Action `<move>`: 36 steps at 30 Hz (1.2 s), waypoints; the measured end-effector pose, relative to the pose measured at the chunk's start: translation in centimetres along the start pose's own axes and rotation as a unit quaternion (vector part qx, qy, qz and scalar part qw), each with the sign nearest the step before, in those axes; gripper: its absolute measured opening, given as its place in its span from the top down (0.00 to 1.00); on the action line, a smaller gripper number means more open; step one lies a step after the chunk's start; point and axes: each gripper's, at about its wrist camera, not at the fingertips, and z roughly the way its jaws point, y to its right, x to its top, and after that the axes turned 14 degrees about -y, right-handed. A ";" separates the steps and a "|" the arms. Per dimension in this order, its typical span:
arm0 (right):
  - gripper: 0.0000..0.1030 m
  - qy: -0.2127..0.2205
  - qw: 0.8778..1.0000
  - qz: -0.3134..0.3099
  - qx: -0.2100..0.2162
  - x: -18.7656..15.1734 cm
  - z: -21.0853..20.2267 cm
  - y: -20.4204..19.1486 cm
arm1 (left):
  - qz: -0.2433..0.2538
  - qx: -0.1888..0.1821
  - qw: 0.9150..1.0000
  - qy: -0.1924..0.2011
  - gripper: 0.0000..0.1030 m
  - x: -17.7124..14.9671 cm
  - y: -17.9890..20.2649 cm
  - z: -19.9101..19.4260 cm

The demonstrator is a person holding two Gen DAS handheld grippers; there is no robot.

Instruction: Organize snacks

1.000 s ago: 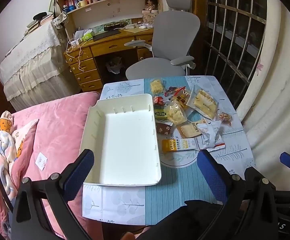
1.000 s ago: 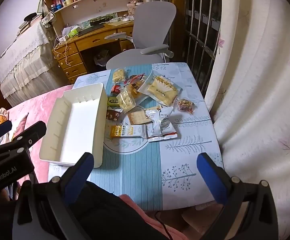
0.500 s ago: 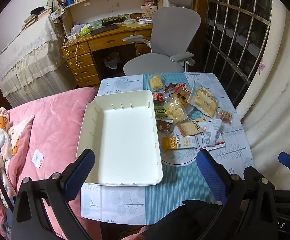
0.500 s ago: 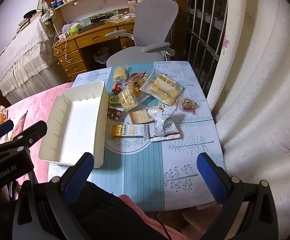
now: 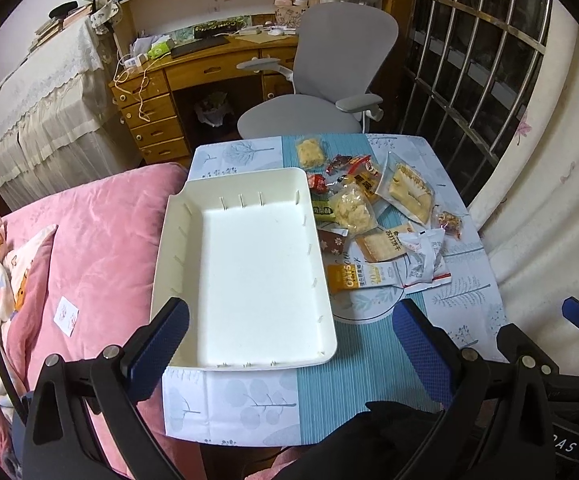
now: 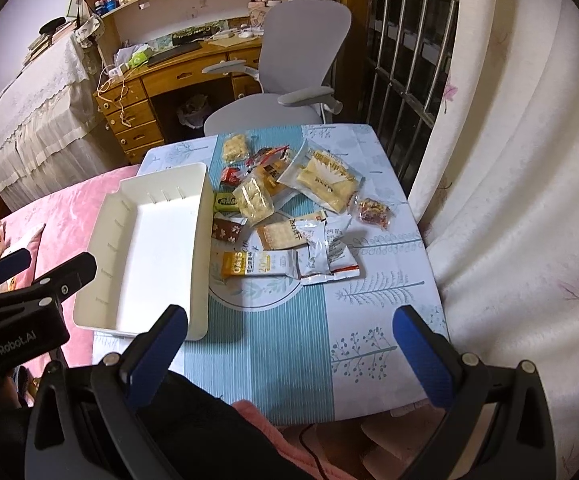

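Note:
An empty white tray sits on the left of a small table. Several snack packets lie in a heap to its right: an orange oats bar, a white crumpled packet, a cracker pack, a large cake bag. My left gripper is open and empty above the tray's near edge. My right gripper is open and empty above the table's near side. The left gripper's fingertips show at the left of the right wrist view.
The table has a blue and white patterned cloth. A pink bed lies against its left side. A grey office chair and a wooden desk stand behind. A curtain and window bars are on the right.
Both grippers have drawn back and risen slightly, so the table and tray sit a little lower and farther in view. Both stay open and empty.

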 end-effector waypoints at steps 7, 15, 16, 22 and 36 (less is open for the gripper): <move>0.00 0.005 1.000 0.022 -0.008 -1.0 -0.4 -0.6 | 0.016 -0.014 1.000 -0.002 0.02 -0.1 -0.7 0.2; 0.00 0.008 0.999 0.041 -0.008 -2.1 -0.8 -0.4 | 0.020 0.015 1.000 -0.012 0.02 -0.1 -0.6 0.4; 0.00 0.009 0.999 0.044 -0.005 -2.1 -0.9 -0.3 | 0.021 0.018 1.000 -0.015 0.02 0.0 -0.4 0.4; 0.00 0.015 0.998 0.058 0.013 -1.9 -0.7 0.9 | 0.006 0.014 1.000 -0.023 0.02 0.4 -0.6 0.4; 0.00 0.047 0.997 0.024 0.049 1.5 0.0 6.7 | -0.047 -0.018 0.998 -0.023 0.02 3.4 4.4 1.2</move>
